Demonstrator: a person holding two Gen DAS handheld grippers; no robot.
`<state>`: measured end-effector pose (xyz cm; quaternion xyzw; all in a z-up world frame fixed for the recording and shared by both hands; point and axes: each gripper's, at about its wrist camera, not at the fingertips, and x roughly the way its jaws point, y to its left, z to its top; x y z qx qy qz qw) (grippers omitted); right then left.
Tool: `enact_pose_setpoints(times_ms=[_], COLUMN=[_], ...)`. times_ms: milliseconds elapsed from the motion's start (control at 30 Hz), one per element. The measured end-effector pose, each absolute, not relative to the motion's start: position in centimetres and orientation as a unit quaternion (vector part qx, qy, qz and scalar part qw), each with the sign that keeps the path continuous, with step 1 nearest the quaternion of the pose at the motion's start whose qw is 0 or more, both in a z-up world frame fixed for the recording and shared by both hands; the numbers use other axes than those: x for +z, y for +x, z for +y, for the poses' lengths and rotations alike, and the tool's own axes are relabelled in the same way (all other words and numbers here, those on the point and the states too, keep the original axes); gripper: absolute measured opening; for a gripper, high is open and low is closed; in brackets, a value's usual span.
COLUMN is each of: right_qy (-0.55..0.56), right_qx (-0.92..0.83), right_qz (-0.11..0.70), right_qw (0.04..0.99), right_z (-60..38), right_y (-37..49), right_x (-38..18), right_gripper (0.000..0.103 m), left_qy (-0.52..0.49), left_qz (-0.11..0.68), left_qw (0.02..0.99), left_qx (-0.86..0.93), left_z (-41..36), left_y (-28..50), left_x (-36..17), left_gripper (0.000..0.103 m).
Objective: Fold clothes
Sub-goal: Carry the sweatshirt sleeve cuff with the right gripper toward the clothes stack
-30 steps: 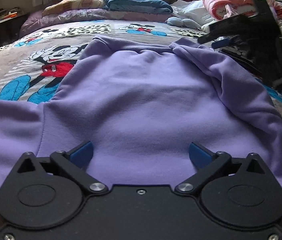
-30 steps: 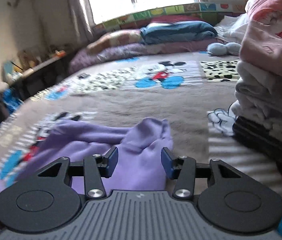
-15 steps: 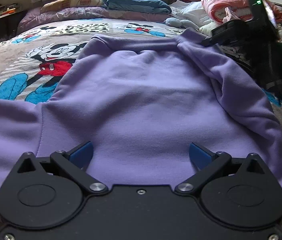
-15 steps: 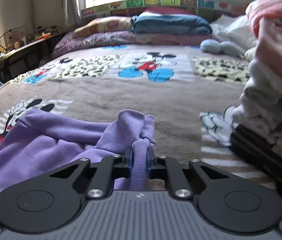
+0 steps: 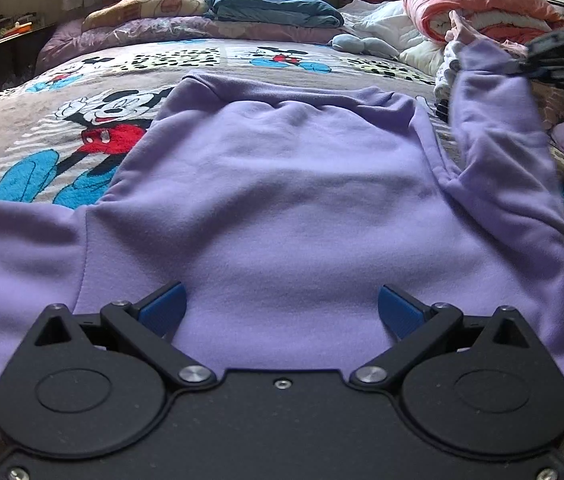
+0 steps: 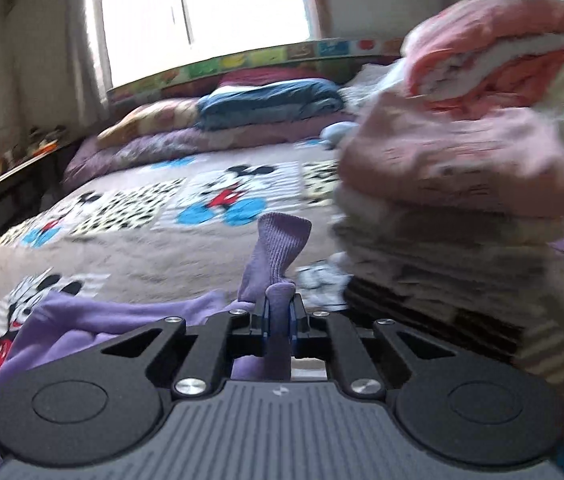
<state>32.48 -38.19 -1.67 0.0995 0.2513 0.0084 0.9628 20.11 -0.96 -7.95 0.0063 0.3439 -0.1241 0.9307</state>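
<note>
A lilac sweatshirt (image 5: 282,184) lies spread flat on the bed, hem toward the far end. My left gripper (image 5: 280,312) hovers open just over its near part, blue pads (image 5: 162,310) wide apart with nothing between them. My right gripper (image 6: 278,312) is shut on the sweatshirt's sleeve cuff (image 6: 280,248), which sticks up past the fingertips. In the left wrist view that sleeve (image 5: 494,120) is lifted off the bed at the right, stretched up toward the dark right gripper (image 5: 554,60).
A cartoon-mouse blanket (image 5: 94,120) covers the bed. A tall stack of folded clothes (image 6: 462,200) stands close to the right gripper's right side. Pillows and a blue folded blanket (image 5: 274,10) lie at the headboard. A cluttered shelf (image 6: 10,160) runs along the left wall.
The right gripper closed on the sleeve cuff, then lifted it up and out to the right, unfolding the sleeve off the sweatshirt's body. The left gripper stayed open and nearly still.
</note>
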Motion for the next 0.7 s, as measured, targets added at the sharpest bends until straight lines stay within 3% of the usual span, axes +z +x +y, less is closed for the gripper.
enact_pose_setpoints(times_ms=[233, 700], right_qy=[0.108, 0.142], right_qx=[-0.053, -0.138], right_qz=[0.242, 0.252], right_qw=[0.963, 0.947], right_z=[-43.4, -50.5], right_y=[28.3, 20.5], right_x=[-1.5, -6.3], right_gripper=[0.010, 0.010], left_qy=[0.010, 0.021], left_qz=[0.344, 0.339], left_qw=[0.931, 0.933], left_qx=[-0.122, -0.117], left_z=[-1.0, -1.3], left_y=[20.1, 19.7], left_x=[-8.0, -8.1], left_gripper=[0.102, 0.102])
